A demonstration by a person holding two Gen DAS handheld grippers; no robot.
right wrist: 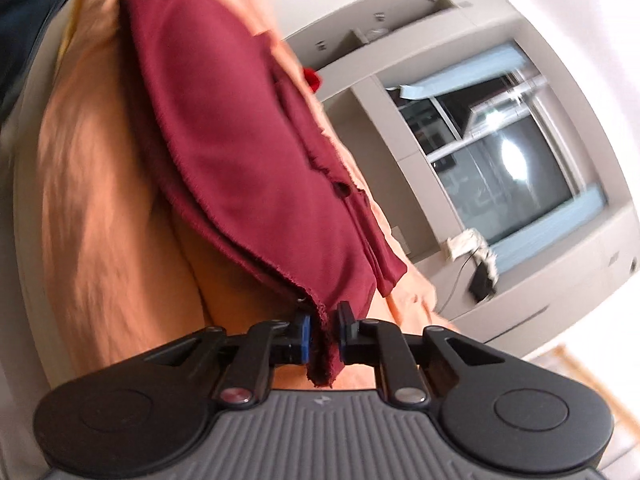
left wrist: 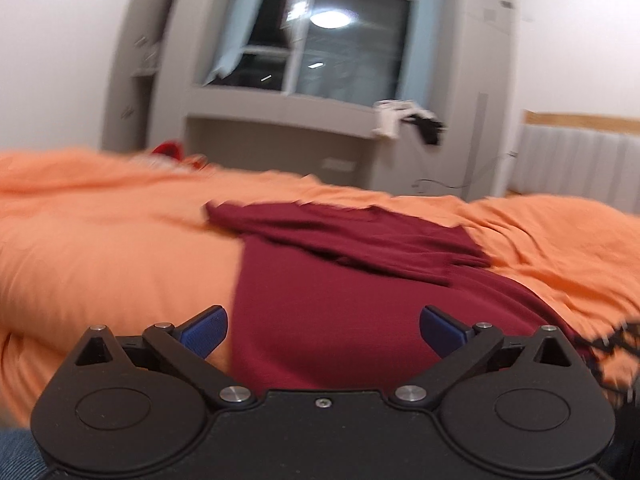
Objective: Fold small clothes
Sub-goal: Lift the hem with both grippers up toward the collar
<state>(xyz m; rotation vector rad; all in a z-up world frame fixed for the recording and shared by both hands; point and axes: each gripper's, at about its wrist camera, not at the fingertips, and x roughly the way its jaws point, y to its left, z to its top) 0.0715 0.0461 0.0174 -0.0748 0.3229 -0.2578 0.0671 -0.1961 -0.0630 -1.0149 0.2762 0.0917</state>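
Left gripper [left wrist: 323, 330] is standing spread above the maroon garment [left wrist: 340, 280]; right gripper [right wrist: 323, 330] is pinching its hem, the far edge blurring into the orange bedspread [left wrist: 100, 232]

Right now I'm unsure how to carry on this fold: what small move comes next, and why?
Probably draw the right gripper across to carry its pinched corner of the red garment over. The left gripper is open, holding nothing, and the garment lies only partly folded on the orange bedspread.

Both grippers are black with round sides, shiny silver screws and blue pads. The left gripper [left wrist: 323, 334] has a flat black body. The right gripper [right wrist: 323, 334] has a grey body with ridges.
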